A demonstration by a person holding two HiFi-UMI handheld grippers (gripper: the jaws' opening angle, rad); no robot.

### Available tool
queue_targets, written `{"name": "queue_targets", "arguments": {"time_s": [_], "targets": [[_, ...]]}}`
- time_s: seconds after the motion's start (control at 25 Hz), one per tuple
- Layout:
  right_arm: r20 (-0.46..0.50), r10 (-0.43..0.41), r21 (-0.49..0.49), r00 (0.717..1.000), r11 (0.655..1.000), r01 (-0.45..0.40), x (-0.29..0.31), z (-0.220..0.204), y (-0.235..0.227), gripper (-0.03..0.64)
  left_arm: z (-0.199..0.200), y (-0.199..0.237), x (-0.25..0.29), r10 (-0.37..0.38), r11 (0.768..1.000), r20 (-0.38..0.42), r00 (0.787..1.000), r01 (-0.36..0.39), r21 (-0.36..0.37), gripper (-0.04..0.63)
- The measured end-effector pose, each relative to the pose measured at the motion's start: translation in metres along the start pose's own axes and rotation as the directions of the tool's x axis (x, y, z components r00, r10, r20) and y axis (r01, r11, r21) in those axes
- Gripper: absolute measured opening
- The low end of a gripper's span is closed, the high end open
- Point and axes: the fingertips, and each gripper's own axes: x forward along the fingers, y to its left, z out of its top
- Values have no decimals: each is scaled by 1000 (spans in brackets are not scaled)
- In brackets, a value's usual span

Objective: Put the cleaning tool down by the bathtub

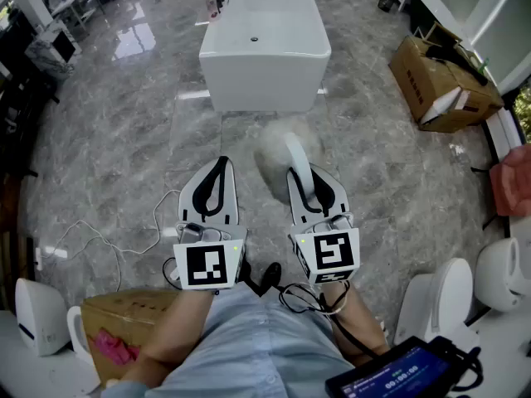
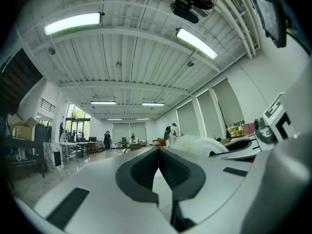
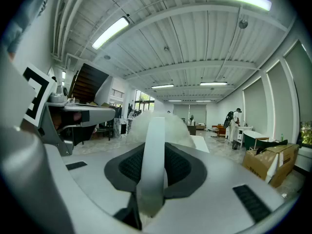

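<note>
Cleaning tool [image 3: 153, 150] | clamped in your right gripper [image 1: 314, 186] fingers; left gripper [image 1: 217, 171] fingers closed, empty | bathtub [image 1: 264, 44] well ahead of fingers | step closer, lower to floor [image 1: 124, 156], release gently.

L gripper [image 2: 158, 149]: jaws together at the tips, dark ribbed pads [image 2: 178, 172] meet on the centre line, nothing btwn them. It points approx. level into a large white hall.

R side of frame: R gripper [image 2: 229, 149] w/ marker cube [image 2: 278, 118]. A fluffy white cleaning tool [image 2: 192, 143] projects just ahead of it.

Overhead: ribbed white ceiling w/ strip lights [image 2: 73, 22].

R wall: tall windows w/ blinds [image 2: 214, 108].

Far end: one person [image 2: 107, 139] centre-left, second person [image 2: 171, 130] nearer centre, both too small for detail.

L edge: cardboard boxes [image 2: 18, 128], dim.
</note>
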Motion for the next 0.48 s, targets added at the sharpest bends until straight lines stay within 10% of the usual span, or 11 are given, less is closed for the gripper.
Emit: {"name": "queue_targets", "arguments": {"time_s": [0.48], "targets": [[-3, -2, 19, 1000, 1000, 2, -4, -12, -21, 98, -13, -9, 3, 24, 1000, -18, 1000, -25, -10, 15]]}}
